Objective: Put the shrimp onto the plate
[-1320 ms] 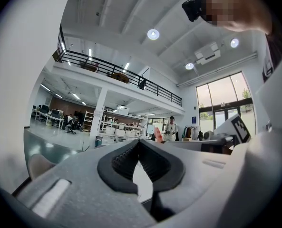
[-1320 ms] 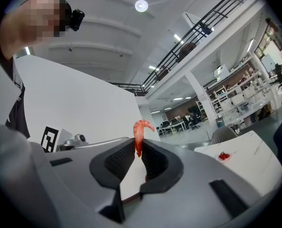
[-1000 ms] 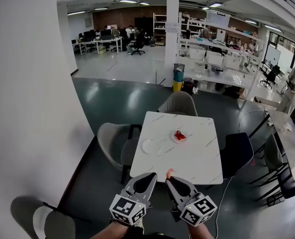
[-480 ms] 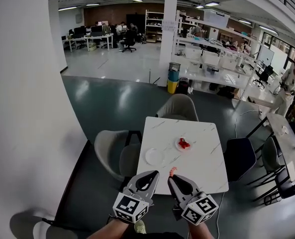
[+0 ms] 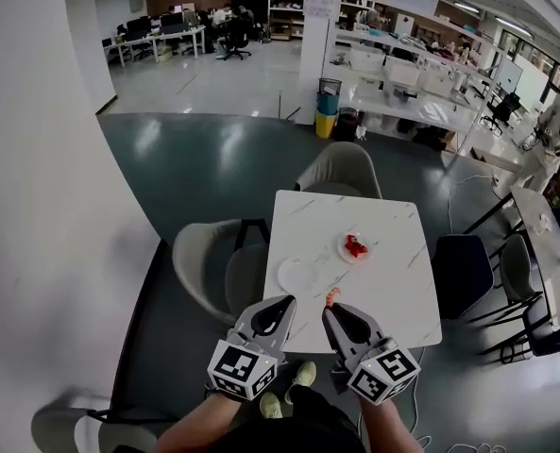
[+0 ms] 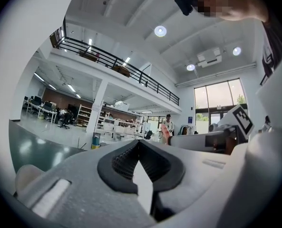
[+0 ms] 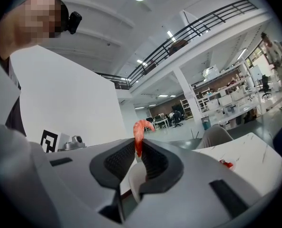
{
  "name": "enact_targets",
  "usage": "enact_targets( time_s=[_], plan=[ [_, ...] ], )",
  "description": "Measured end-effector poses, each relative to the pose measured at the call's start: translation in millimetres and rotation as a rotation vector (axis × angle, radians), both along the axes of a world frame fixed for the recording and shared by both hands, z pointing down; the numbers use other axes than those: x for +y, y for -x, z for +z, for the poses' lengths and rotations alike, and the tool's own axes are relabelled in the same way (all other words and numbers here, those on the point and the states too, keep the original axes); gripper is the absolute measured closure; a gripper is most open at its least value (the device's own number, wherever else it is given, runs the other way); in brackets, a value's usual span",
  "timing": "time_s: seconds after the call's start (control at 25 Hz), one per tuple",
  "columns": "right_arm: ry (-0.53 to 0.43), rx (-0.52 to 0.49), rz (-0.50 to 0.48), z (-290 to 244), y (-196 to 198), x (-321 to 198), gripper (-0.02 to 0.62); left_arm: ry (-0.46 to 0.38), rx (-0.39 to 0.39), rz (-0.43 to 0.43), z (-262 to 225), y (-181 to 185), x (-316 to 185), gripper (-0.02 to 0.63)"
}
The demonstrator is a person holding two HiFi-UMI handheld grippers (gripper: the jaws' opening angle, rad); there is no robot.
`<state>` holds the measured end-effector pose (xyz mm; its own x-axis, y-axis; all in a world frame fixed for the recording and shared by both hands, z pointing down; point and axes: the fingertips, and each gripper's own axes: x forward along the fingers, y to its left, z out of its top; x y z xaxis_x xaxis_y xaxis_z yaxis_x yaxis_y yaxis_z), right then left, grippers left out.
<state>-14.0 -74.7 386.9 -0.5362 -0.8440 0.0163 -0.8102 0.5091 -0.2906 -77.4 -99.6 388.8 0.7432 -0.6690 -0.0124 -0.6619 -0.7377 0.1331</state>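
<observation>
A pink shrimp (image 7: 140, 129) sticks up from the tips of my right gripper (image 7: 138, 144), which is shut on it. In the head view that right gripper (image 5: 330, 306) hovers at the near edge of the white marble table (image 5: 393, 295), and the held shrimp (image 5: 332, 296) shows at its tip. My left gripper (image 5: 287, 302) hangs beside it, shut with nothing in it; its pads meet at the tips (image 6: 139, 143). An empty white plate (image 5: 298, 276) lies just beyond both grippers. A second plate (image 5: 355, 246) farther right holds red shrimp.
Grey chairs stand at the table's far side (image 5: 341, 173) and left side (image 5: 209, 267), and a dark chair (image 5: 464, 272) at the right. A white wall (image 5: 43, 206) runs along the left. Desks and a person (image 5: 558, 135) are far behind.
The head view has tipped down and drawn closer, so the table sits nearer the grippers. Both grippers keep their places side by side, and the right one still holds the shrimp.
</observation>
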Motion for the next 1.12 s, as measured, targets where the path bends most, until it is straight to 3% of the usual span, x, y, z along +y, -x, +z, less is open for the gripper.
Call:
enact_targets(
  time_s=[0.28,0.68,0.92,1.12],
  plan=[
    [0.055,-0.005,-0.009,25,-15,-66,0.548,0.024,-0.03,-0.009,21,-19,-63,0.598],
    [0.124,0.085,-0.079,80,-46,-169,0.548,0.026,-0.057,-0.085,56,-50,-160,0.598],
    [0.191,0.125,-0.128,115,-44,-205,0.548,0.063,-0.089,-0.109,84,-57,-195,0.598],
    [0.271,0.216,-0.146,173,-38,-223,0.548,0.1,-0.114,-0.108,118,-58,-220,0.598]
  ],
)
